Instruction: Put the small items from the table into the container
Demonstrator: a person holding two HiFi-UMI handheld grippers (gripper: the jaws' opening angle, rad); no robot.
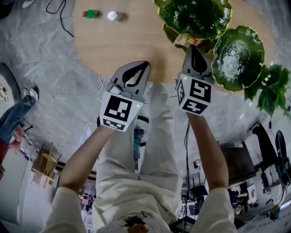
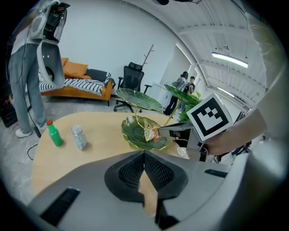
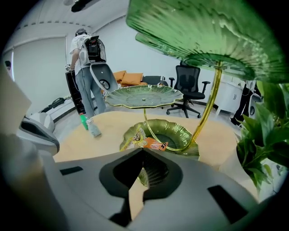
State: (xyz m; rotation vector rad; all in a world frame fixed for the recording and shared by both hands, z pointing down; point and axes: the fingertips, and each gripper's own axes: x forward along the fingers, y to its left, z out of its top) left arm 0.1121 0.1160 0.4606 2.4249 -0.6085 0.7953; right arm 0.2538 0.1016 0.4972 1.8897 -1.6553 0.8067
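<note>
A yellow and orange snack packet (image 1: pixel 184 40) hangs over the low green leaf dish (image 3: pixel 180 131) of a tiered stand. My right gripper (image 1: pixel 193 47) is shut on the near edge of the packet (image 3: pixel 142 139), whose lower edge is hidden behind the jaws. In the left gripper view the packet (image 2: pixel 151 132) stands upright at the right gripper's (image 2: pixel 161 132) tip. My left gripper (image 1: pixel 144 63) hovers at the table's near edge, shut and empty. A green bottle (image 1: pixel 91 14) and a silver jar (image 1: pixel 114 16) stand together on the far side of the wooden table (image 1: pixel 118 41).
Two higher leaf dishes (image 1: pixel 193 16) (image 1: pixel 238 57) on gold stems (image 3: pixel 208 103) overhang the low one. A potted plant (image 1: pixel 270 88) stands at the right of the table. A person (image 3: pixel 86 63) stands beyond the table, with office chairs and an orange sofa behind.
</note>
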